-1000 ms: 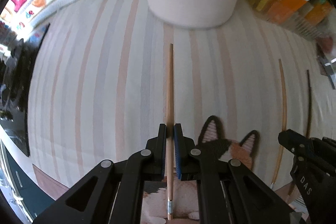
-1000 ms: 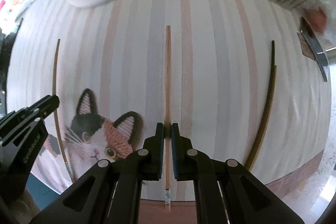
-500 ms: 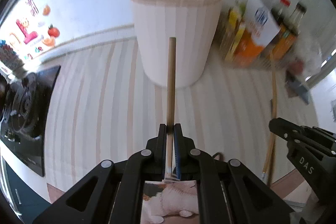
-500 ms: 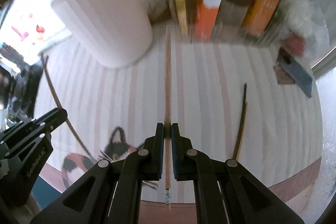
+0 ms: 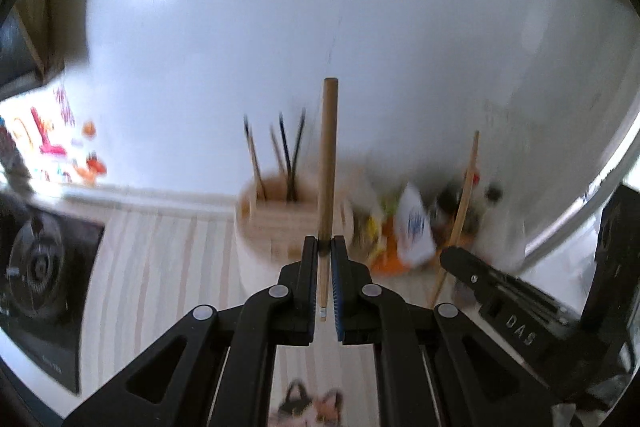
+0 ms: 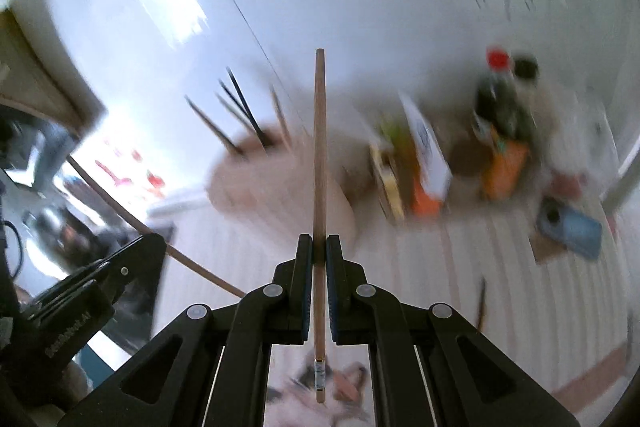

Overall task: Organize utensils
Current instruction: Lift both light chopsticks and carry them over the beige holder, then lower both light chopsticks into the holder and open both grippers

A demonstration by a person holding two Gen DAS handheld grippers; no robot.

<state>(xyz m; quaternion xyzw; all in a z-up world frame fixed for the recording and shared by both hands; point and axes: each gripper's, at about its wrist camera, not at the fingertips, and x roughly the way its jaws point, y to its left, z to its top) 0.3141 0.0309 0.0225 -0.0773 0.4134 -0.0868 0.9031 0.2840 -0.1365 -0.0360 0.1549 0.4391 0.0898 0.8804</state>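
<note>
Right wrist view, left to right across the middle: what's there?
left gripper → utensil holder → held chopstick → white carton → dark bottle → blue phone

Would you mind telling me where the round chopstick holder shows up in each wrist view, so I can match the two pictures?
Left wrist view: the chopstick holder stands just left of centre, behind the chopstick clamped in the left gripper.
Right wrist view: the holder sits left of centre, blurred, behind the chopstick clamped in the right gripper.
Shared landmark: the white carton stands just right of the holder in both.
</note>
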